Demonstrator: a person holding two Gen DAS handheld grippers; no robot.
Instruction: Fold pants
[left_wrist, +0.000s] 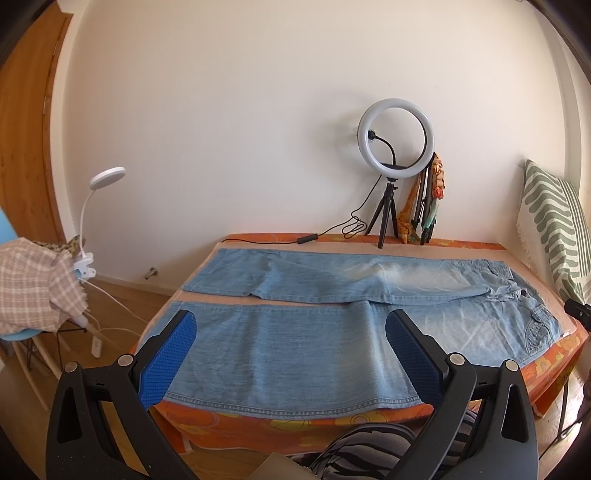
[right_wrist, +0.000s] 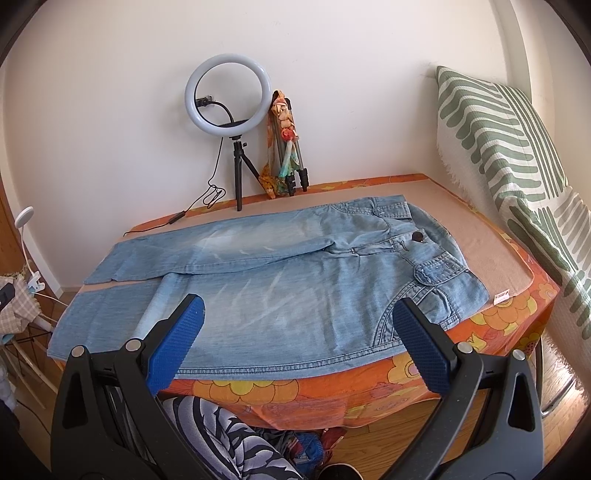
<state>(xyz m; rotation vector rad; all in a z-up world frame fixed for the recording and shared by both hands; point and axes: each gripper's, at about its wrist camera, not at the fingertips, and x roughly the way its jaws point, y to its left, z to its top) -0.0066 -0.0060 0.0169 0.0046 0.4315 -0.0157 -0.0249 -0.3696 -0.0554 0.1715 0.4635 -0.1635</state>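
At nine o'clock in the left wrist view we see a chair (left_wrist: 26, 332) heaped with a checked cloth (left_wrist: 37, 284), with a white clip lamp (left_wrist: 105, 177) beside it. Our left gripper (left_wrist: 290, 332) is spread wide, clasping nothing, its blue pads (left_wrist: 168, 354) hanging over the near edge of the table (left_wrist: 546, 373), which wears an orange flowered cover. The pants (left_wrist: 295, 336), light blue denim, lie flat across the tabletop with legs toward nine o'clock and waistband toward three; the legs are side by side with a narrow gap. At twelve o'clock, against the wall, a ring light (left_wrist: 397, 138) on its tripod stands behind the pants, and a folded tripod wrapped in patterned fabric (left_wrist: 424, 199) leans next to it. Our right gripper (right_wrist: 299, 325) is likewise released, above the seat of the pants. At three o'clock a green-striped cushion (right_wrist: 509, 147) leans on the wall.
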